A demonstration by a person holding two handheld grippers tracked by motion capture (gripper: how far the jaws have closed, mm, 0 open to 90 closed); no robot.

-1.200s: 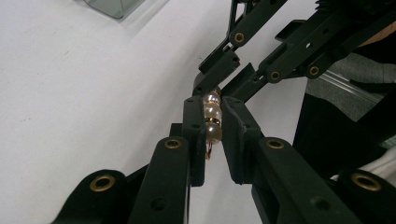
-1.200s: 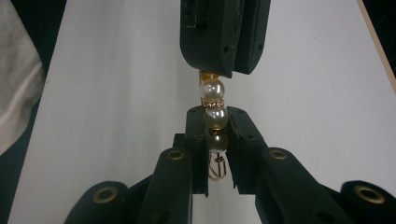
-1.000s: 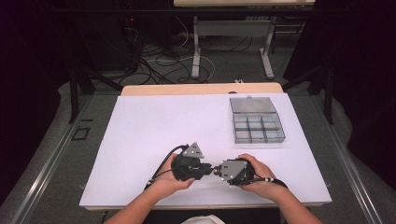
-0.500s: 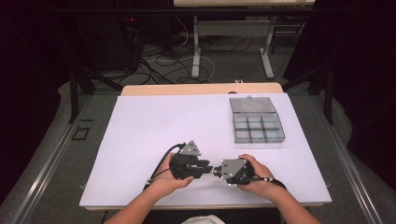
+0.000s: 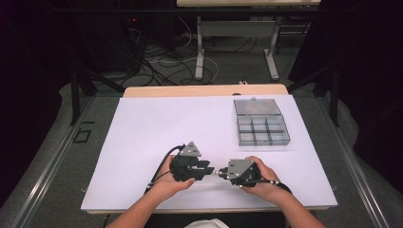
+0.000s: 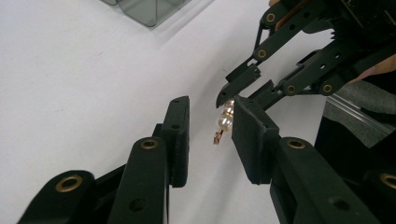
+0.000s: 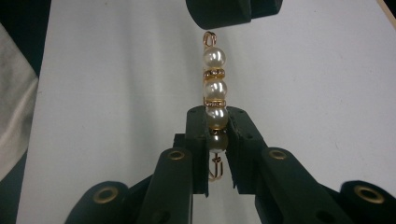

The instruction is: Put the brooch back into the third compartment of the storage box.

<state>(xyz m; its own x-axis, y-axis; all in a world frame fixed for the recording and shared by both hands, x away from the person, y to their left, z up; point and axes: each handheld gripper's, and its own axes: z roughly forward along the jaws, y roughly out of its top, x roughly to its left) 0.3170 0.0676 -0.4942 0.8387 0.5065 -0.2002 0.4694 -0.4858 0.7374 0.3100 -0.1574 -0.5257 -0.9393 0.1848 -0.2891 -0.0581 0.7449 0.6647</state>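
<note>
A short gold pin strung with several white pearls [image 7: 214, 74] sticks out of my right gripper [image 7: 216, 123], which is shut on its lower pearls. In the left gripper view the pearl pin [image 6: 225, 119] hangs between the jaws of my left gripper [image 6: 212, 119], which stand open, with the right jaw close beside it. In the high view the left gripper [image 5: 209, 168] and right gripper [image 5: 219, 172] meet tip to tip near the table's front edge, each held in a hand.
A clear plastic compartment box [image 5: 260, 126] with its lid folded back sits at the back right of the white table [image 5: 142, 133]; its corner [image 6: 144, 7] shows in the left gripper view. Cables and table legs lie on the floor behind.
Both grippers have stayed tip to tip at the front of the table. The left one has shifted slightly; the right still holds the pearl pin.
</note>
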